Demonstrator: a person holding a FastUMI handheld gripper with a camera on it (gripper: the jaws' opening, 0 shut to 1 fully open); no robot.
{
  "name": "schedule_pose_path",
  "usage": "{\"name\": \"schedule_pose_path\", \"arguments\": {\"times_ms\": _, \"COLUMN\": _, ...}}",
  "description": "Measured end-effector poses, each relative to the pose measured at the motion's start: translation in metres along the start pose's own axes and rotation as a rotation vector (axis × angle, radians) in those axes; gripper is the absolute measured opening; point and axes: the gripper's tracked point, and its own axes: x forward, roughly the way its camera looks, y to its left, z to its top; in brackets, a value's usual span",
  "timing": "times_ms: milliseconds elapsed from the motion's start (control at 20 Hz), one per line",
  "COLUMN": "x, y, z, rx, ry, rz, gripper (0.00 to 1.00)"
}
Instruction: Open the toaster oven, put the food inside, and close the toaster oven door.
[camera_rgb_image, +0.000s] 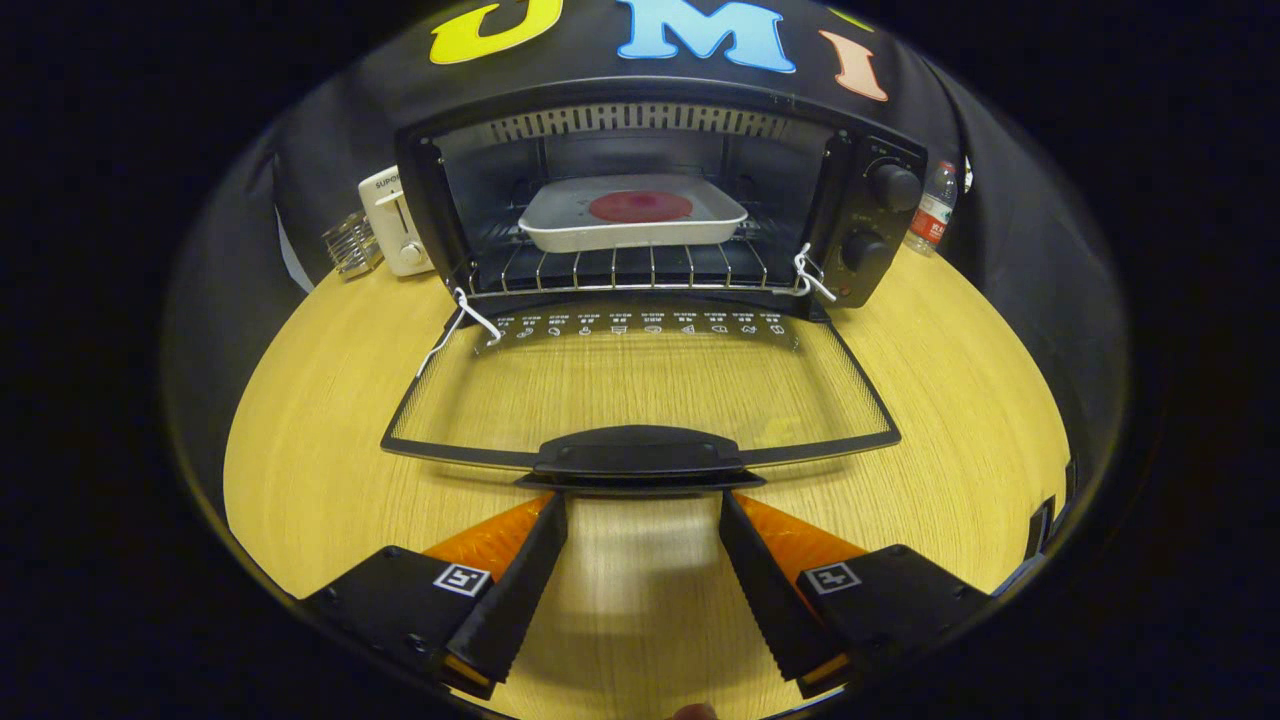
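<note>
The black toaster oven (860, 215) stands at the back of the wooden table with its glass door (640, 385) folded down flat toward me. Inside, on the wire rack (620, 268), sits a white tray (632, 228) holding a flat round red piece of food (640, 207). The door's black handle (638, 455) lies just ahead of my fingertips. My gripper (643, 497) is open, its two fingers spread wide with nothing between them, tips close under the handle's edge.
A white pop-up toaster (398, 222) and a small clear glass holder (351, 243) stand left of the oven. A plastic bottle (933, 213) stands to its right. Two knobs (893, 186) sit on the oven's right panel. The wooden table (300, 420) spreads around the door.
</note>
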Motion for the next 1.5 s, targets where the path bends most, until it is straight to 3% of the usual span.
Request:
{"name": "schedule_pose_path", "arguments": {"times_ms": 900, "x": -0.049, "y": 0.000, "z": 0.039, "rx": 0.026, "ry": -0.162, "rz": 0.028, "gripper": 0.98}}
{"name": "schedule_pose_path", "arguments": {"times_ms": 1500, "x": -0.088, "y": -0.009, "z": 0.129, "rx": 0.020, "ry": -0.426, "rz": 0.023, "gripper": 0.97}}
